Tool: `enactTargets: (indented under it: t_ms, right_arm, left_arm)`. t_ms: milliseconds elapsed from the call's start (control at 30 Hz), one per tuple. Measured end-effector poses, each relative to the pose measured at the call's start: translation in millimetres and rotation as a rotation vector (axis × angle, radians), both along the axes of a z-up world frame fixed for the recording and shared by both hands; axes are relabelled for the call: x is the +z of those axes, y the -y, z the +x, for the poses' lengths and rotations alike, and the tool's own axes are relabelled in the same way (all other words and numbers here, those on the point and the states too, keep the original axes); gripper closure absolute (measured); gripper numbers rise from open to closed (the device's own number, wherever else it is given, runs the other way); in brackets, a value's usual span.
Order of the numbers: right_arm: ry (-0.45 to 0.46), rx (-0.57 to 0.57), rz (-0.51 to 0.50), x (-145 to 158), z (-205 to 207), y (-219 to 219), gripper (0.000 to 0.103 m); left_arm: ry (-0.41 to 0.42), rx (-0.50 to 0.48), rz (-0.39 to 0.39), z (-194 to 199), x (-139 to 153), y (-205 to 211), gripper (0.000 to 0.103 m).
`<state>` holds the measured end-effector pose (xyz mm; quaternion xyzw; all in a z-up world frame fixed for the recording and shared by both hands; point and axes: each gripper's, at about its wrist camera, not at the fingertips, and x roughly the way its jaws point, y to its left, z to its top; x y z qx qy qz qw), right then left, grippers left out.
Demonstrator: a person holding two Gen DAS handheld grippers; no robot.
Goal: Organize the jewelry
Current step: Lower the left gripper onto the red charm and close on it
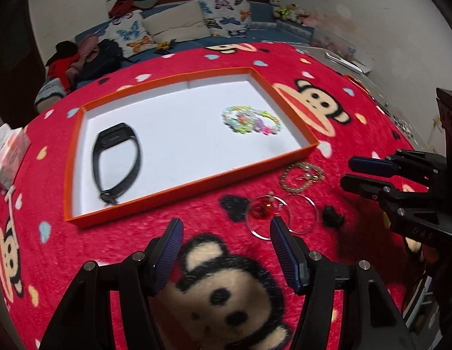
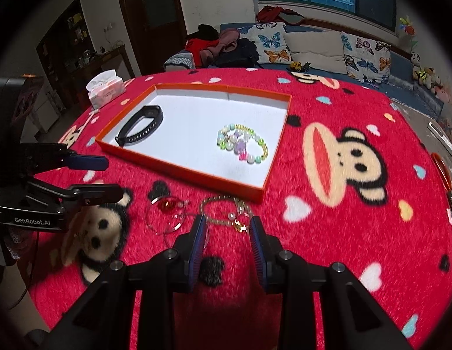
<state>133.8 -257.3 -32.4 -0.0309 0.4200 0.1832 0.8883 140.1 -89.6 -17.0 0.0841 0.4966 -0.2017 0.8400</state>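
An orange-rimmed white tray [image 1: 194,185] [image 2: 188,172] lies on the red cartoon blanket. In it are a black wristband [image 1: 116,163] [image 2: 141,129] and colourful bead bracelets [image 1: 252,119] [image 2: 243,143]. On the blanket in front of the tray lie a gold bead chain [image 1: 301,178] [image 2: 229,210] and thin hoop bangles with a red charm [image 1: 272,215] [image 2: 167,213]. My left gripper [image 1: 226,230] [image 2: 112,175] is open and empty, just left of the bangles. My right gripper [image 2: 227,224] [image 1: 347,172] is open and empty, just before the gold chain.
A tissue pack [image 2: 106,90] [image 1: 8,154] sits at the table's left edge. A sofa [image 2: 313,46] with butterfly cushions and clothes stands beyond the table. An orange ring [image 2: 441,172] lies at the right edge.
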Motion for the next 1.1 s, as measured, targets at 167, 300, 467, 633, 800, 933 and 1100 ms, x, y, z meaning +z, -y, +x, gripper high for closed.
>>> enactTargets:
  t_ms: [167,300,467,633,800,933,1100]
  right_arm:
    - [-0.015,-0.005,0.009,-8,-2,5,0.069]
    - [-0.023,-0.012,0.016,-13,0,8,0.069]
    - [-0.03,-0.013,0.019,-18,3,9,0.069]
    - [-0.042,-0.017,0.025,-23,7,12,0.069]
    - [-0.049,-0.016,0.029,-26,9,13,0.069]
    - [-0.048,-0.01,0.03,-26,10,13,0.069]
    - [-0.052,-0.009,0.034,-28,11,12,0.069]
  left_arm:
    - [-0.005,-0.059,-0.006,2,-11,20,0.041]
    - [0.01,-0.105,0.001,3,-17,35,0.054]
    - [-0.004,-0.135,-0.003,9,-26,46,0.065]
    - [-0.001,-0.155,0.013,12,-31,52,0.072]
    - [-0.014,-0.149,0.012,17,-35,54,0.073]
    - [-0.025,-0.138,0.006,20,-38,51,0.073]
    - [-0.023,-0.135,0.017,23,-41,50,0.073]
